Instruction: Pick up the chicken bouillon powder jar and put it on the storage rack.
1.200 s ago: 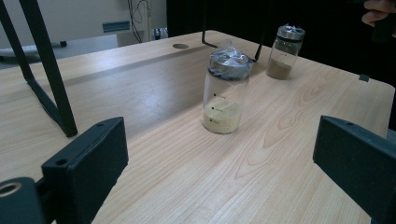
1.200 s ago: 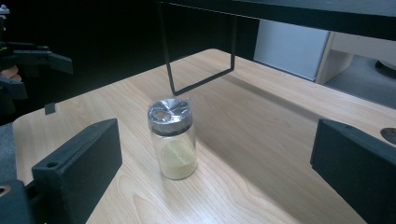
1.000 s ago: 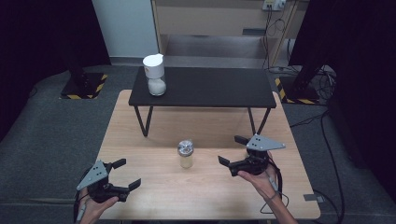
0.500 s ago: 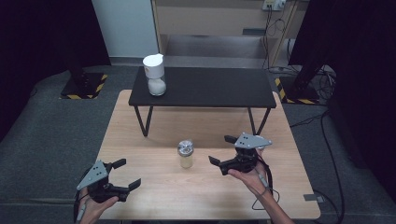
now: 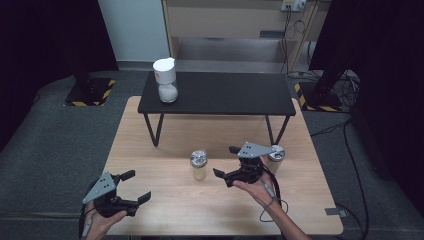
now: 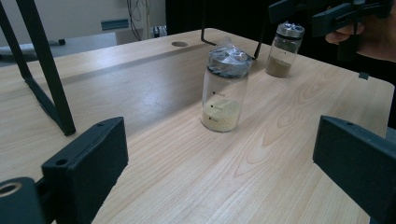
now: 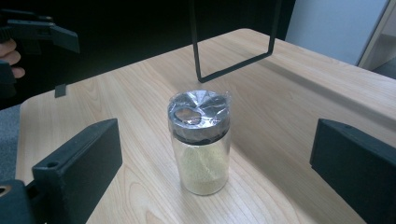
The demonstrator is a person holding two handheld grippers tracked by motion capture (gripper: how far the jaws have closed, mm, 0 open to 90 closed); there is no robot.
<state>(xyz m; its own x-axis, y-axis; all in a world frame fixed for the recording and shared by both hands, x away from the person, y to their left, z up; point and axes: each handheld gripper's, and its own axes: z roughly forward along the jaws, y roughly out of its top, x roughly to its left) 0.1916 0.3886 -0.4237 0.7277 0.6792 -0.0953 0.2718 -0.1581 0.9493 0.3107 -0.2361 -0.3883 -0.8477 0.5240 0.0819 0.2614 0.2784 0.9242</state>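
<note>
- Wooden surface (image 5: pixel 165 130) is carrying a glass jar of yellow grains (image 5: pixel 199 165) near its middle, upright, with crinkled film over its dark lid.
- We are seeing the right claw (image 5: pixel 227 166) closer to that jar than half a second ago: it has been travelling leftward from the right edge and is now sitting just beside the jar, not touching it.
- Behind the right claw, a second jar with brownish powder (image 5: pixel 275 157) is now showing, standing upright near the black stand's right leg.
- We are seeing the left claw (image 5: pixel 134 187) unchanged, resting low at the near left, well apart from the jar.
- In the right gripper view, the jar (image 7: pixel 199 142) is standing ahead of the claw, between the lines of its two black jaws, which are spread wide with clear gaps on both sides.
- In the left gripper view, the jar (image 6: pixel 224 91) is standing farther off, again centred between spread jaws; the brownish jar (image 6: pixel 283 50) is behind it.
- Both claws are released, holding nothing.
- On the black stand (image 5: pixel 225 95), a white container (image 5: pixel 166 80) is standing at the left end.
</note>
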